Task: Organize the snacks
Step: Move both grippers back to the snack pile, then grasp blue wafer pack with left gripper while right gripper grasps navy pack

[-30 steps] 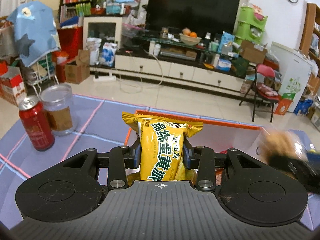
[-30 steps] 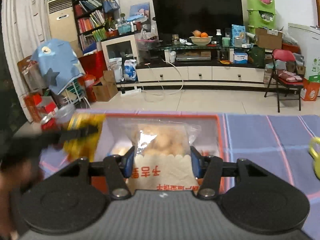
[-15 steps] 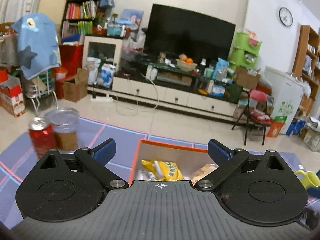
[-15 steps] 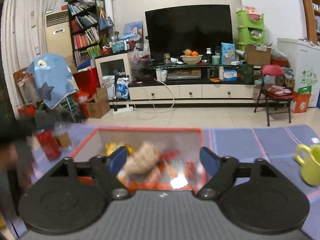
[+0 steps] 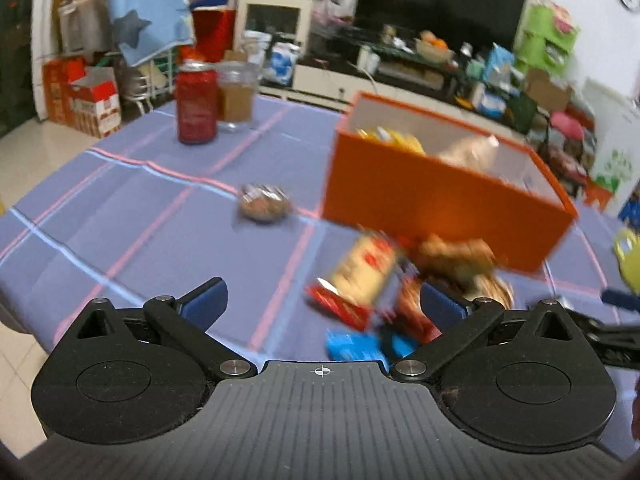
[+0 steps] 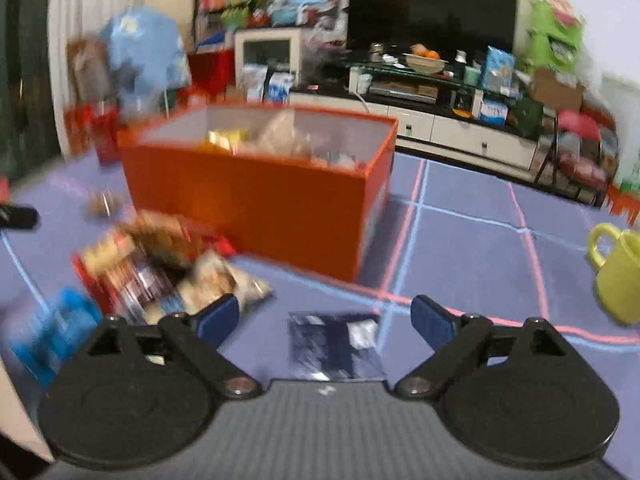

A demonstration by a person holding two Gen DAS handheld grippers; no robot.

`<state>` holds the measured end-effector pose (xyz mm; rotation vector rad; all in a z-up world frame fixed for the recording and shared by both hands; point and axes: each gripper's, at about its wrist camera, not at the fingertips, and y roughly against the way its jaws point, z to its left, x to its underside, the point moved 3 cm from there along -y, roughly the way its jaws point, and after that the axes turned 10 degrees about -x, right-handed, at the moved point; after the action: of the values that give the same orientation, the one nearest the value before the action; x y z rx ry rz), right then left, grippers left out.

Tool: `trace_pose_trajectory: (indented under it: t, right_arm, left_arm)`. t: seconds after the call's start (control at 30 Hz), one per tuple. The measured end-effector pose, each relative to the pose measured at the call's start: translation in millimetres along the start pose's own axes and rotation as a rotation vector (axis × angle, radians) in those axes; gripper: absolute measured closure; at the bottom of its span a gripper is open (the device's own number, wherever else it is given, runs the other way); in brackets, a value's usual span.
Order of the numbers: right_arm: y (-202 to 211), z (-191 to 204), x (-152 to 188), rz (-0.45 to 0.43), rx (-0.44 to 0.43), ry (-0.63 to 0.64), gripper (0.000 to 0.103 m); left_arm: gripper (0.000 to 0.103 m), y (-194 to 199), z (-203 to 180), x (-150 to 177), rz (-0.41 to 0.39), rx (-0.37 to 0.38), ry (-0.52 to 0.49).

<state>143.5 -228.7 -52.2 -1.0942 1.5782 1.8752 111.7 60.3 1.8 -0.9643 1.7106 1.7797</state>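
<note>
Both claws are sitting wide and gripping nothing. Left claw point(image 5: 320, 300) isn't widening any more, right claw point(image 6: 325, 314) has just been opening further. Orange box point(image 5: 432, 200) is standing on the desk point(image 5: 120, 208) with snack packs inside. Loose snack pile point(image 5: 384, 292) is lying just in front of the box, right ahead of the left claw. Dark flat packet point(image 6: 334, 344) is lying on the desk between the right claw's fingers, untouched

Bare desk point(image 5: 132, 216) lies open left of the box point(image 5: 432, 200), with only one wrapped snack point(image 5: 264, 207) there; can point(image 5: 196, 108) and jar point(image 5: 238, 96) stand at the far edge. A snack pile point(image 5: 384, 292) crowds the box's front. Right of the box, bare cloth runs to the mug point(image 6: 620, 272); a dark packet point(image 6: 334, 344) lies near.
</note>
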Motion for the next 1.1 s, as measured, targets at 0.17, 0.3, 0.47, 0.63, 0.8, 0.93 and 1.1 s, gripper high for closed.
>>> trace_pose_trajectory:
  t: [0.17, 0.3, 0.47, 0.63, 0.8, 0.93, 1.1]
  right_arm:
    - [-8, -6, 11, 0.048, -0.012, -0.015, 0.011]
    - [-13, -6, 6, 0.036, -0.030, -0.053, 0.011]
    - [-17, 7, 1, 0.049, -0.037, -0.016, 0.010]
    - [-38, -2, 15, 0.152, -0.025, -0.050, 0.010]
    - [-41, -6, 15, 0.163, -0.042, -0.101, 0.009]
    - [-40, -6, 15, 0.170, -0.045, -0.099, 0.009]
    - [-42, -8, 14, 0.173, -0.043, -0.101, 0.009]
  left_arm:
    - [0.015, 6, -35, 23, -0.004, -0.014, -0.086]
    - [0.015, 0, -38, 35, 0.023, -0.008, -0.107]
    - [0.015, -15, -40, 36, 0.047, -0.009, -0.136]
    - [0.016, -17, -38, 37, 0.069, 0.017, -0.106]
    - [0.021, -18, -37, 36, 0.065, 0.037, -0.092]
    - [0.026, -25, -36, 40, 0.094, 0.035, -0.082]
    - [0.036, -28, -43, 45, 0.085, 0.041, -0.130]
